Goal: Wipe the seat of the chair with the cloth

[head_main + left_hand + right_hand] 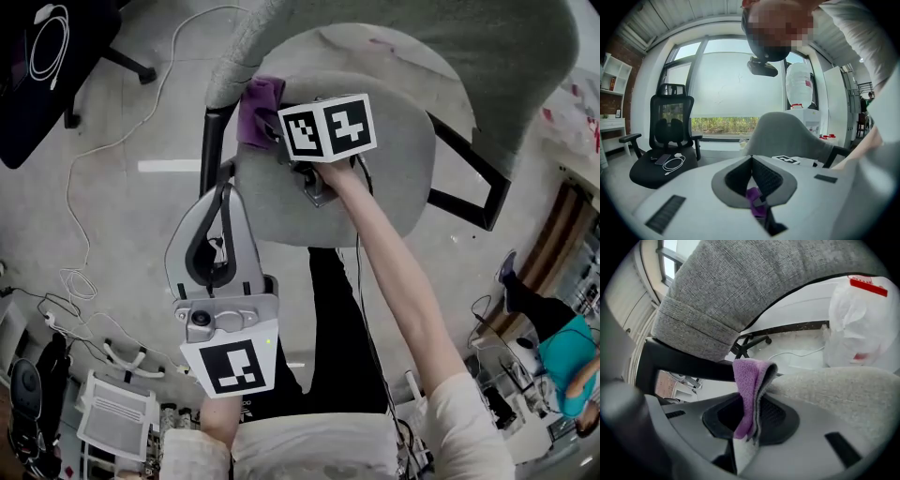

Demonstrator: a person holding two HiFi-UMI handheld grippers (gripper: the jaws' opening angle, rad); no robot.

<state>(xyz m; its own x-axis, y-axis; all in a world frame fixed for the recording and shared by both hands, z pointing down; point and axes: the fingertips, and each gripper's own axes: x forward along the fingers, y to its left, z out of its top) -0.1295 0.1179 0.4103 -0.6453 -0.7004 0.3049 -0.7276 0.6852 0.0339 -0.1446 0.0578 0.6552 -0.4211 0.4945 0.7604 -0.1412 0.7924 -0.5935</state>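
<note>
Cloth [747, 390] of fuzzy purple microfibre is standing up folded between the pads of the right gripper [752, 416], which are pressing closed on its lower part. Its top is curling over toward the grey fabric seat [843, 394], and a paler greyish layer is showing along the folded edge. In the head view the cloth [258, 108] is sitting at the seat's [375, 178] rear left edge, just beside the black armrest post [214, 141] and under the edge of the grey backrest [422, 37]. The right gripper [277, 141] is reaching there over the seat on an outstretched bare arm [394, 272]. The left gripper [223, 192] is hanging off the front left of the seat, well apart from the cloth. In its own view the left gripper's [752, 161] tips are meeting. A bit of purple is showing in the opening behind the tips, and I cannot tell what it is.
</note>
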